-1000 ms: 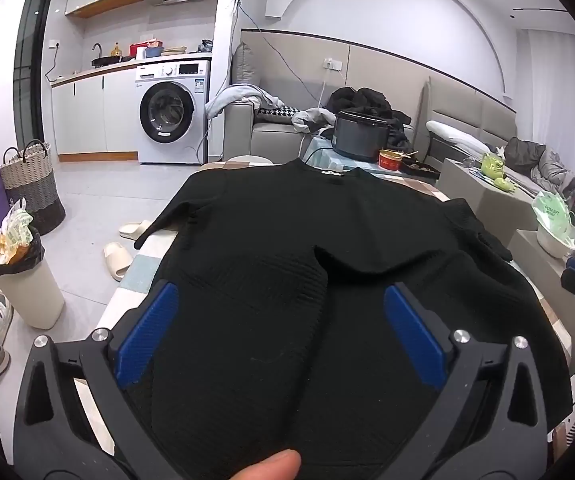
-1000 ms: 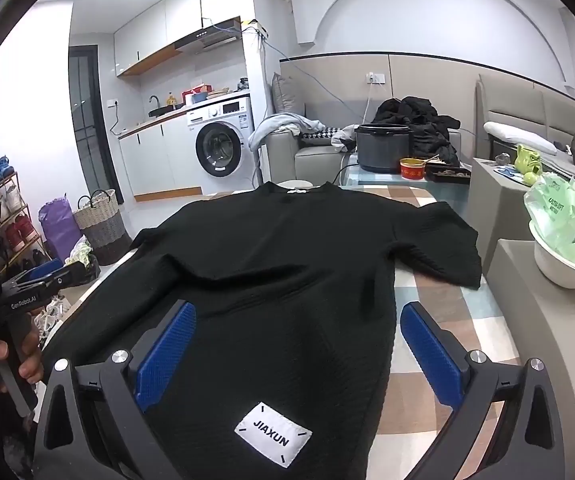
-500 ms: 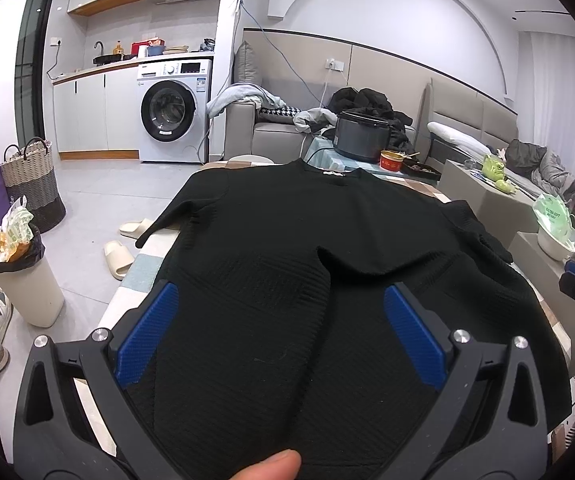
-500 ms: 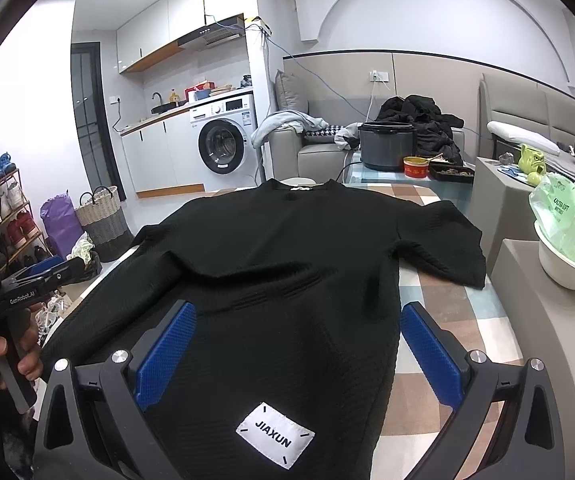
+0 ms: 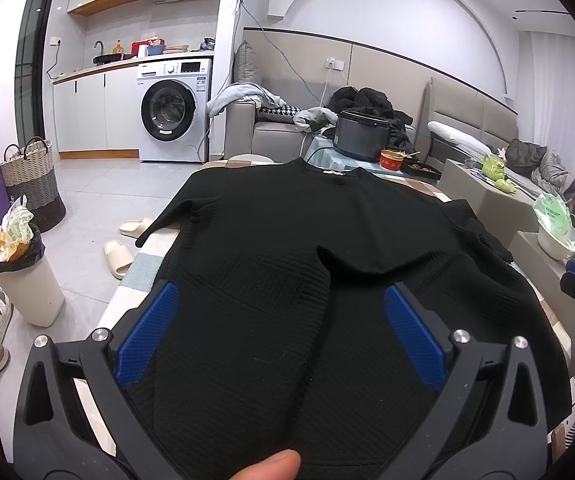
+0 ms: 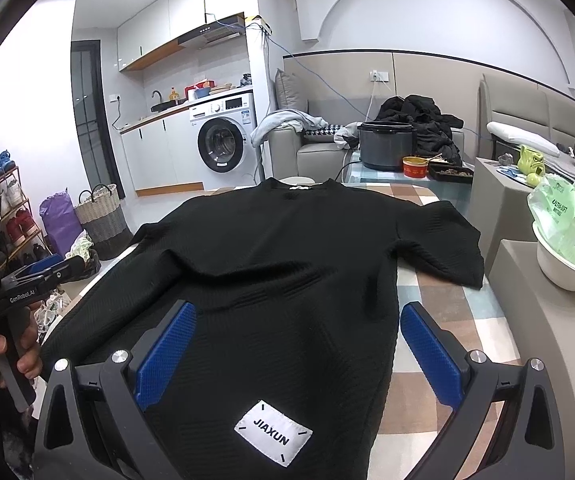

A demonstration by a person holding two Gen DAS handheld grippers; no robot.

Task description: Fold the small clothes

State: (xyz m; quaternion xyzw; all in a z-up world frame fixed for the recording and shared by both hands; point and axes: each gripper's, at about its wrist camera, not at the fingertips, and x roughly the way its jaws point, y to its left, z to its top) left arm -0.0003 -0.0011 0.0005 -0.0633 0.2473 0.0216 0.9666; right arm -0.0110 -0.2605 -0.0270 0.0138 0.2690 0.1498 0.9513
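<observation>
Between open jaws, black shirt (image 5: 287, 248), flat

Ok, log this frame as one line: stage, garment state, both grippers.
stage: pre-fold | black top: spread on checked table, one ridge | left gripper: open | right gripper: open

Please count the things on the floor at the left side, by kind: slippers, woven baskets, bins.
Cream foam slippers: 2
Woven two-tone basket with dark handles: 1
White round bin with black liner: 1
Total: 4
</observation>
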